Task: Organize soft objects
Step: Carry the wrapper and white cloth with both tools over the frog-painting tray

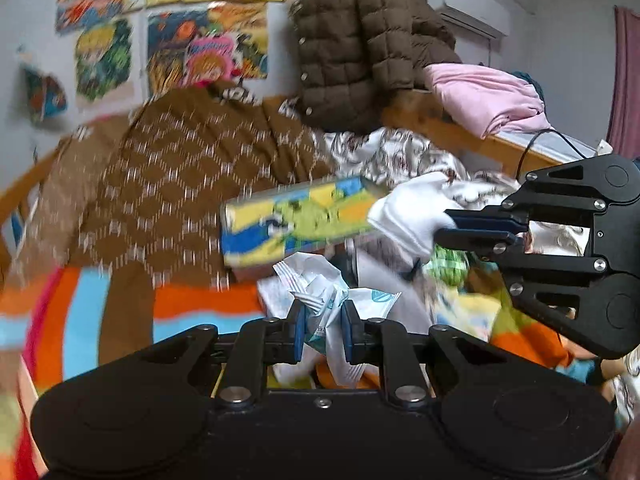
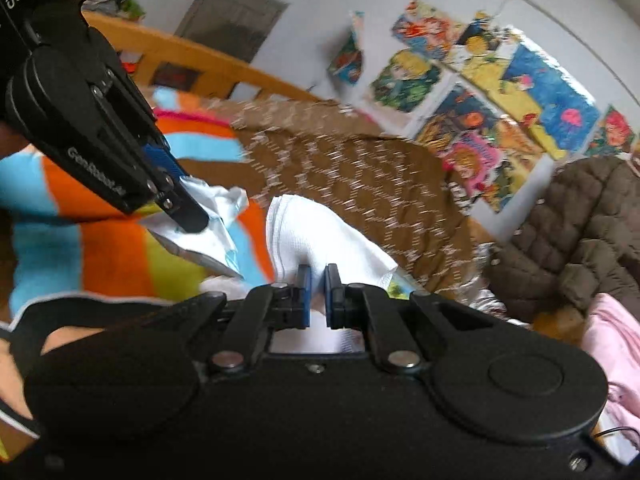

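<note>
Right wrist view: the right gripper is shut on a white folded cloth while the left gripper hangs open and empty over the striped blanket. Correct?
Not quite. The left gripper is not open and empty: it is shut on a crumpled white plastic wrapper, as the left wrist view shows. The rest holds: the right gripper is shut on the white folded cloth, over the striped blanket.

I see my left gripper [image 1: 323, 330] low & centred, jaws pinched nearly together on smth. My right gripper [image 2: 318, 294] reaches in from the right side, jaws also clamped, w/ both tips close to each other.
</note>
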A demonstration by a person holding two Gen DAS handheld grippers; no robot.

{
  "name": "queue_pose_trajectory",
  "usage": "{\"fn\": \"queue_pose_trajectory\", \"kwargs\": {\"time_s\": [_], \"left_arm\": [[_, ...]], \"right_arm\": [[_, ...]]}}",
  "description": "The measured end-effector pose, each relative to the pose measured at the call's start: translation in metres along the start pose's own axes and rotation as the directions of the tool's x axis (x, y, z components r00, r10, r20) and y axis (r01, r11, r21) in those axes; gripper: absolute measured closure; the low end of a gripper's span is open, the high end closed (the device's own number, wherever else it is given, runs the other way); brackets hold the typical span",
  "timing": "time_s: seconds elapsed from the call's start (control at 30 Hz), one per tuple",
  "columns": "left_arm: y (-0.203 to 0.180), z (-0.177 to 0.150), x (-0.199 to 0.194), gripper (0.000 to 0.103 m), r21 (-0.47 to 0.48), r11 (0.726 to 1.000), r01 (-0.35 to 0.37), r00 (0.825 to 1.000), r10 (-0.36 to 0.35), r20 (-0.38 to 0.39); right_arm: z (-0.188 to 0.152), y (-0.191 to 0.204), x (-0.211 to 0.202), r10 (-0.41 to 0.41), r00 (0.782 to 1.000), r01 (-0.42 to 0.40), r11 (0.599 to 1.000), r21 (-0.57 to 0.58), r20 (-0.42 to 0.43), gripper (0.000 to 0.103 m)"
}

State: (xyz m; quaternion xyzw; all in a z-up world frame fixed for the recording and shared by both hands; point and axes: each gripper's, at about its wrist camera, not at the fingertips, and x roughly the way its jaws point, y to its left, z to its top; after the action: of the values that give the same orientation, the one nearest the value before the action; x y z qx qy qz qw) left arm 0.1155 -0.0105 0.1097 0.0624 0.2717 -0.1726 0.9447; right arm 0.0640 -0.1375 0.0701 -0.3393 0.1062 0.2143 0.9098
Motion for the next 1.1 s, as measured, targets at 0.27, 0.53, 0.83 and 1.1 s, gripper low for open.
{"fn": "queue_pose_trajectory", "kwargs": {"time_s": [0.27, 0.53, 0.83, 1.1], "left_arm": [[0.024, 0.09, 0.072, 0.083, 0.05, 0.999, -0.007, 0.999, 0.005, 0.044], [0.06, 0.114, 0.194, 0.083, -0.007, 1.0, -0.022, 0.998, 0.022, 0.052], [0.069, 0.101, 0.313, 0.083, -0.074, 0.997, 0.031, 0.999, -0.034, -0.031], [0.067, 0.088, 0.373, 0.083, -0.16, 0.984, 0.082, 0.988, -0.102, -0.12]], "right_arm": [[0.016, -0.092, 0.065, -0.078, 0.997, 0.078, 0.991, 0.112, -0.001, 0.101], [-0.011, -0.154, 0.206, -0.094, 0.993, 0.106, 0.976, 0.188, -0.073, 0.101], [-0.08, -0.196, 0.312, -0.026, 0.973, 0.095, 0.951, 0.294, -0.231, 0.101], [-0.142, -0.183, 0.375, 0.062, 0.932, 0.064, 0.942, 0.328, -0.358, 0.101]]}}
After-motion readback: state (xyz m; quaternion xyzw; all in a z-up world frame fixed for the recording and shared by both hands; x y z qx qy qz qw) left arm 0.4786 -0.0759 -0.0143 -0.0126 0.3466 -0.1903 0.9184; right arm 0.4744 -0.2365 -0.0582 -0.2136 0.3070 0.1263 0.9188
